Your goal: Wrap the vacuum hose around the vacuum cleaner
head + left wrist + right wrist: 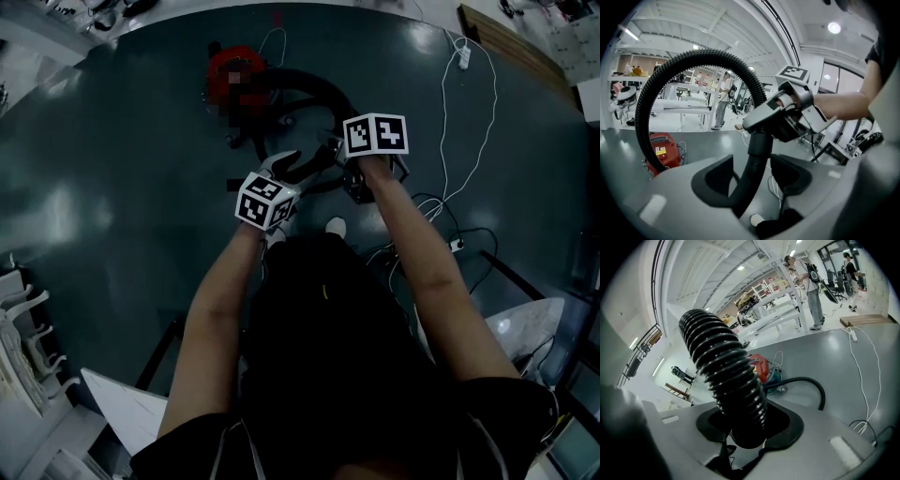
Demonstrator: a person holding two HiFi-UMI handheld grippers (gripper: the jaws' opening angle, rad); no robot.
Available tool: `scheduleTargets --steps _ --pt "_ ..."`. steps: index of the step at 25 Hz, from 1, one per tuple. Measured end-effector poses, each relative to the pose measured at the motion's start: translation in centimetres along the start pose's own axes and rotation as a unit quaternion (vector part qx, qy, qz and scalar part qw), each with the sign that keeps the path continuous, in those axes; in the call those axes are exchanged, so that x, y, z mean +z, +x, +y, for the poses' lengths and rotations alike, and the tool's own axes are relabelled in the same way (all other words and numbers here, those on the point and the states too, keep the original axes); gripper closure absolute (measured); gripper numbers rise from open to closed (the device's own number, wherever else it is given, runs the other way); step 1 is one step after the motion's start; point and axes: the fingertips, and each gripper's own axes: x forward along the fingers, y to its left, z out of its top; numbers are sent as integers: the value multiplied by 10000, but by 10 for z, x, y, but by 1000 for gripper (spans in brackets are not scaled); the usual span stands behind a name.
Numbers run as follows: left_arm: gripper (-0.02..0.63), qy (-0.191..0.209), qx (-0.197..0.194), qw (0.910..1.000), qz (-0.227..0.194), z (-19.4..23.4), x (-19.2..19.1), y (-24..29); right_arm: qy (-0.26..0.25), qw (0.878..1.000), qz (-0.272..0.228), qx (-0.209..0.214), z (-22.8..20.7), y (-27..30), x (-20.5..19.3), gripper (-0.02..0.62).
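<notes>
So here's where it's at: the vacuum [236, 64] sits on the floor [112, 169] in the upper middle of the head view, well apart from both hands. The hose [319, 89] isn't wrapped at all yet. It loops off the vacuum in one big arc and comes down to the grippers in the centre of the frame.

The right gripper [747, 427] has its jaws clamped on the ribbed part of the hose, which fills the gap between the pads, so that looks like a proper hold. The left gripper [752, 180] is the iffy one. Its jaws stand roughly half apart with the smooth end of the hose running up between them. There's daylight on the right-hand side, and it only seems to lean on the left pad, so I'd call that a loose cradle, not a grip.

Stuff I'd worry about:
- That smooth end sliding out of the left jaws, since nothing pinches it. The hose looks springy, so it'd whip away.
- Tugging the arc tight could drag the vacuum or tip it, because only the hose connects it to the hands.
- A white cable [483, 122] snakes down the right side of the frame toward the person's feet, so a swinging hose or a step could snag it.
</notes>
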Motion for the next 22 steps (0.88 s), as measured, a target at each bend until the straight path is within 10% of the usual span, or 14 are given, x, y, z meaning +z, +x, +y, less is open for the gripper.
scheduleTargets --steps 16,22 --pt "301 861 -651 9933 425 16 -5 -45 -159 9989 242 382 120 21 -12 440" --pt "393 1255 -557 9893 493 24 -6 -61 -425 9977 289 440 145 30 -12 437"
